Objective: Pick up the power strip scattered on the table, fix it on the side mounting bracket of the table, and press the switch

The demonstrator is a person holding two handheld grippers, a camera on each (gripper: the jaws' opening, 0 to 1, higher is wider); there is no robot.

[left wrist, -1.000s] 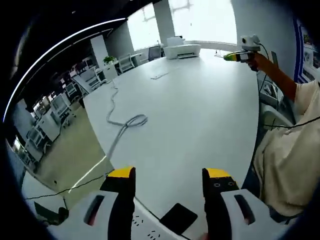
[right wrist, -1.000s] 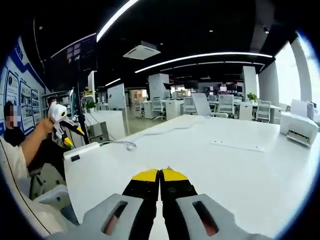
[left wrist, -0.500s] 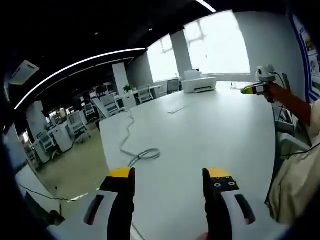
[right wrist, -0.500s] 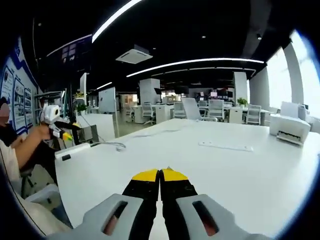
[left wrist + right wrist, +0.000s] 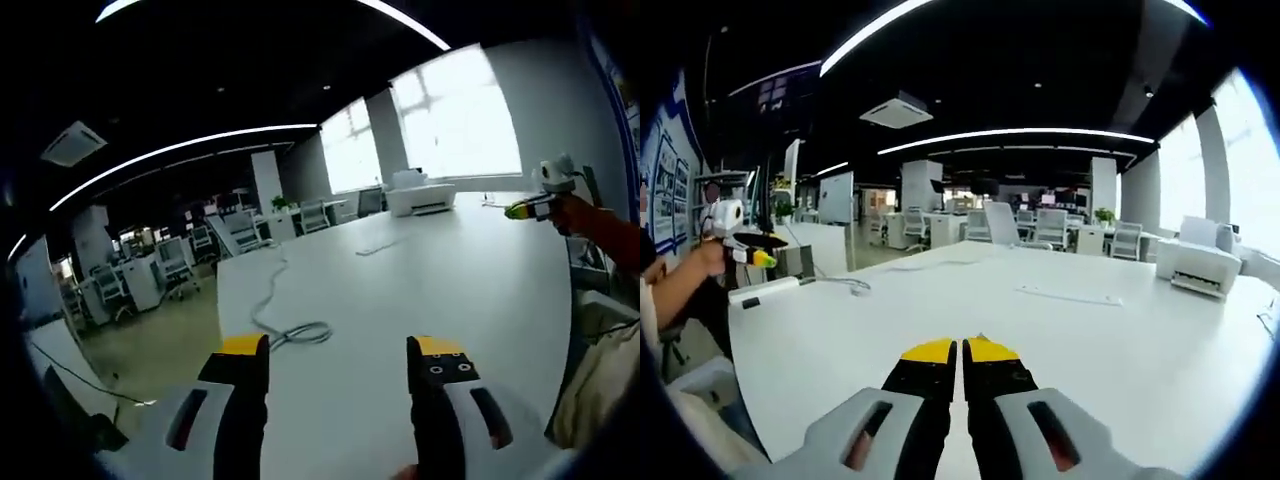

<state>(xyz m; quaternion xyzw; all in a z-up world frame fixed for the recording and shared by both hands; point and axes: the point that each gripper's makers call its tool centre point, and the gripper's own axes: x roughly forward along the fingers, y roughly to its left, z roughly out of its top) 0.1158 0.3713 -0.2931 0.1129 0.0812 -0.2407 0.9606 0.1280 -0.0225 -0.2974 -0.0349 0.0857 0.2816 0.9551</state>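
Jaws clear; power strip (image 5: pixel 1068 296) distant, indistinct.

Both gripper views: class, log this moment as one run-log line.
left gripper open | right gripper shut, empty | power strip flat on table, untouched | cable looped near edge

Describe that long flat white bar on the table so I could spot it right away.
Start at the big white table and look to its far side, short of the white printer. The power strip lies flat there, a thin pale bar, unlike the looped grey cable nearer the other edge.
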